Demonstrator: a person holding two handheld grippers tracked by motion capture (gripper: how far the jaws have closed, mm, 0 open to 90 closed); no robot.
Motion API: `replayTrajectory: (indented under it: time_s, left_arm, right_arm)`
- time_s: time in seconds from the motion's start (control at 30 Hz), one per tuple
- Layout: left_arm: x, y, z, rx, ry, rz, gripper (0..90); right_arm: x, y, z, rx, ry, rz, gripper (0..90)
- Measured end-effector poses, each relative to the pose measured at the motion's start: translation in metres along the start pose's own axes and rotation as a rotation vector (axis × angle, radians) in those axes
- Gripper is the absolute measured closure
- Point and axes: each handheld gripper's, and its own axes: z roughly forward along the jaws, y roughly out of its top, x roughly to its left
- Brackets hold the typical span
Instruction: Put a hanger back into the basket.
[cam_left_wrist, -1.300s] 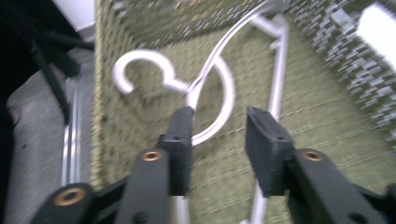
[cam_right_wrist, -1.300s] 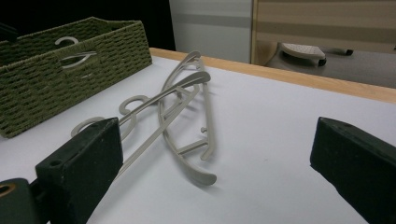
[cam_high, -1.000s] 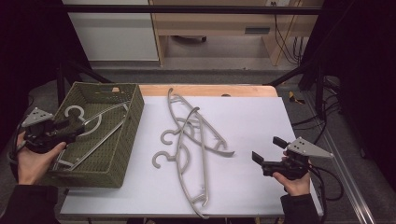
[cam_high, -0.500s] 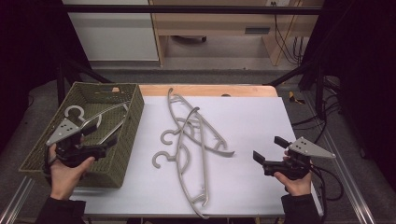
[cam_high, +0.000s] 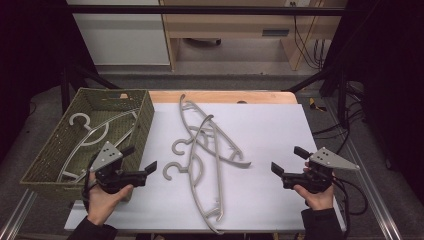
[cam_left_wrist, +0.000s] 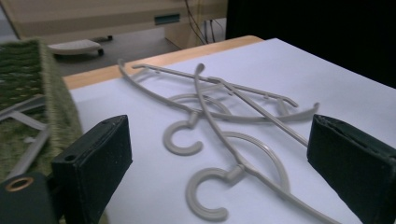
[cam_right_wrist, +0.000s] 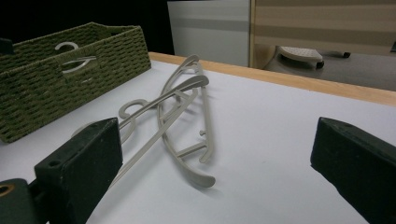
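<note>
A loose pile of grey plastic hangers (cam_high: 205, 150) lies crossed on the white table top, hooks toward the left. More grey hangers (cam_high: 95, 135) lie inside the green woven basket (cam_high: 145, 117) at the left. My left gripper (cam_high: 140, 159) hovers by the basket's near right corner and points at the pile. Its jaws have just been opening and hold nothing. In the left gripper view the open jaws (cam_left_wrist: 217, 140) frame two hooks of the hangers (cam_left_wrist: 210, 102). My right gripper (cam_high: 289, 160) stands open and empty at the right, facing the hangers (cam_right_wrist: 187, 107) and the basket (cam_right_wrist: 70, 88).
The white sheet (cam_high: 270, 125) covers a wooden table with a metal rail along its near edge. Cables (cam_high: 350, 195) trail off the right side. A cabinet (cam_high: 120, 35) and a wooden bench (cam_high: 235, 25) stand on the floor behind.
My left gripper has moved right, from over the basket's left part to its near right corner, and its jaws have spread wider. The right gripper has kept still.
</note>
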Motion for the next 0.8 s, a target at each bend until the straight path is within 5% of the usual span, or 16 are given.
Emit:
replayTrajectory:
  time_s: [0.57, 0.8]
  left_arm:
    - [-0.05, -0.034, 0.051, 0.158, -0.087, 0.046, 7.3]
    - [-0.064, -0.048, 0.071, 0.237, -0.083, 0.051, 8.1]
  right_arm:
    - [0.002, -0.001, 0.0, 0.006, 0.002, -0.004, 2.4]
    - [0.003, -0.001, 0.001, 0.008, 0.001, -0.006, 2.5]
